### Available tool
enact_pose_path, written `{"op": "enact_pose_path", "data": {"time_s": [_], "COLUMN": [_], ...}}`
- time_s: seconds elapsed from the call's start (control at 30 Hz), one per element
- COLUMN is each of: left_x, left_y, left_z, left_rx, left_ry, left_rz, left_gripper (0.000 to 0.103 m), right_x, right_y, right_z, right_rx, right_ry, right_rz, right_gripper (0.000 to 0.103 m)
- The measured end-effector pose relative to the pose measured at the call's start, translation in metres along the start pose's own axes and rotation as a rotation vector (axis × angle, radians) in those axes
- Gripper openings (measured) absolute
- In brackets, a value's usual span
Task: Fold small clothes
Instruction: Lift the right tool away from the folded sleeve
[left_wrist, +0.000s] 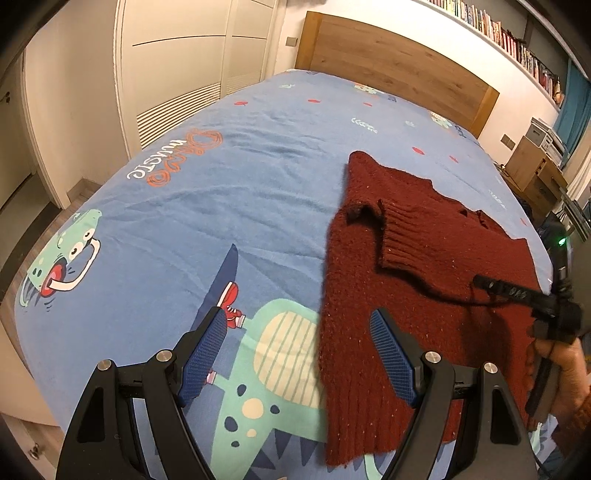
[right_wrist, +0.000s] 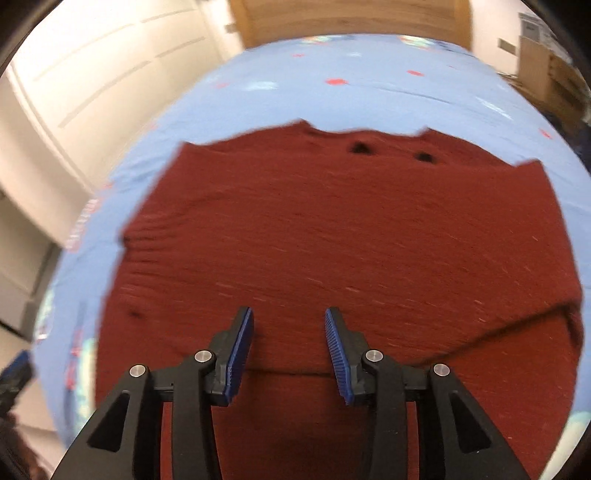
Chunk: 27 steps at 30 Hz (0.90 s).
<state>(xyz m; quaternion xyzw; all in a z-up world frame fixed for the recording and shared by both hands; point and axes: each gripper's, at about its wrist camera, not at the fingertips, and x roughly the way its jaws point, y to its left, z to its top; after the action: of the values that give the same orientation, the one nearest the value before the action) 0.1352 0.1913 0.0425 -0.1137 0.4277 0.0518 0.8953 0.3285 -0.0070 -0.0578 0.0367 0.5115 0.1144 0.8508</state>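
A dark red knitted sweater (left_wrist: 424, 266) lies spread on the blue dinosaur-print bedspread (left_wrist: 229, 199), with one ribbed-cuff sleeve (left_wrist: 402, 236) folded across its body. My left gripper (left_wrist: 297, 315) is open above the sweater's left edge, one finger over the bedspread and the other over the knit, gripping nothing. In the blurred right wrist view, my right gripper (right_wrist: 288, 313) stands open just above the sweater (right_wrist: 351, 229), with nothing pinched between its blue pads (right_wrist: 242, 350). In the left wrist view the right gripper (left_wrist: 482, 282) reaches in from the right over the sweater's right side.
A person's hand (left_wrist: 565, 369) holds the right gripper at the bed's right edge. A wooden headboard (left_wrist: 399, 62) closes the far end. White wardrobe doors (left_wrist: 177, 66) stand to the left, and a wooden cabinet (left_wrist: 532, 173) to the right.
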Motion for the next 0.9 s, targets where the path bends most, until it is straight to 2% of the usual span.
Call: {"op": "enact_pose_path", "data": {"time_s": [0.1,0.13,0.2,0.27,0.4,0.5,0.57,0.67,0.8,0.9], "left_x": [-0.001,-0.002,-0.002,-0.002,-0.001,0.0,0.001,0.0,-0.008,-0.02], "left_y": [0.002,0.003,0.003,0.003,0.002,-0.002,-0.004,-0.01,-0.023,-0.032], "left_z": [-0.001,-0.001,0.0,0.001,0.001,0.0,0.0,0.001,0.002,0.001], "left_rx": [-0.002,-0.002,-0.002,-0.001,-0.002,0.01,0.013,0.015,0.042,0.058], "left_ry": [0.003,0.003,0.003,0.0,-0.005,-0.008,-0.01,-0.012,-0.027,-0.052], "left_rz": [0.006,0.007,0.011,0.014,0.02,0.026,0.025,0.016,0.002,-0.021], "left_gripper": [0.075,0.075,0.075,0.075,0.075,0.075,0.076,0.075,0.075,0.075], "right_x": [0.006,0.005,0.002,-0.008,-0.024,-0.026,-0.024,-0.02,-0.026,-0.04], "right_y": [0.008,0.014,0.021,0.018,-0.028,-0.073,-0.097,-0.116,-0.115,-0.107], "right_z": [-0.012,-0.013,-0.012,-0.008,0.012,0.017,0.014,-0.002,-0.021,-0.041], "right_rx": [-0.027,-0.035,-0.057,-0.084,-0.041,0.013,0.035,0.059,0.066,0.089], "right_ry": [0.01,0.011,0.024,0.004,-0.066,-0.07,-0.054,-0.022,0.016,0.003], "right_rz": [-0.004,0.02,0.092,0.101,-0.018,-0.143,-0.183,-0.151,-0.132,-0.121], "right_gripper": [0.047,0.051,0.051,0.049,0.049,0.049,0.049,0.05,0.052,0.052]}}
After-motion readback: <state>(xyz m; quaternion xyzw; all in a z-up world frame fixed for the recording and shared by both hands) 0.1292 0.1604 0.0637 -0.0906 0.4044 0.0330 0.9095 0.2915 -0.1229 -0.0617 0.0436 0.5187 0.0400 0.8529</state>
